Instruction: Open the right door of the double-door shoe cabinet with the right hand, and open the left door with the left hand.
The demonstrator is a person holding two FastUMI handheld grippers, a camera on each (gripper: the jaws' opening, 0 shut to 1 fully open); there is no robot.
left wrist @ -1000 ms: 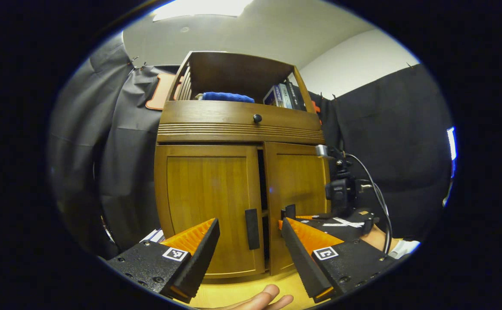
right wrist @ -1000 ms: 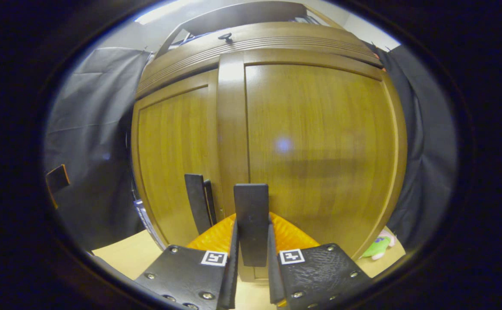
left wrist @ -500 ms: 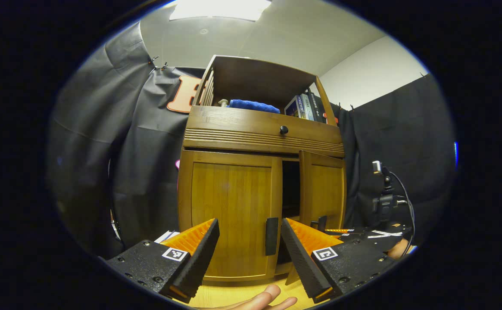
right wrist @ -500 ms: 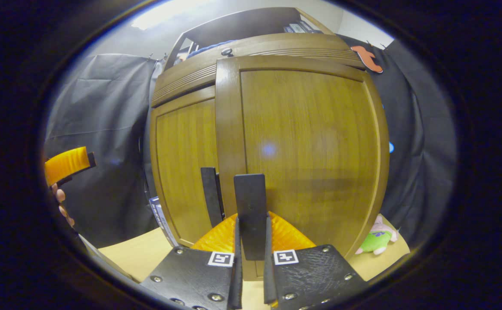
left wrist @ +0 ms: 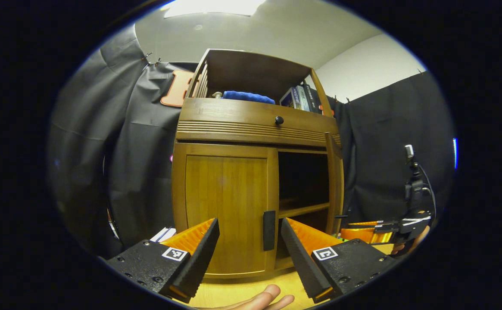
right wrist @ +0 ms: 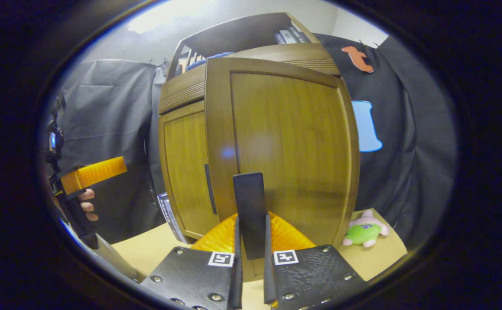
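Looking along the left gripper view, the shoe cabinet fills the middle of the frame, standing on a pale wooden desk. Its left door is shut, its dark handle low at centre — between the spread fingers of the left claw, which gapes wide and holds nothing, short of the door. The right door is swung out edge-on, baring a dark inside with a shelf. A blue cloth and books sit in the open top. At lower right, the right claw is seen at the door's edge.

In the right gripper view, the right door looms across the centre. The right claw is narrowed, both fingers pressed on the door's dark handle. The left door lies behind at centre left, and the left claw shows at far left. A green and pink plush toy lies on the desk at lower right.
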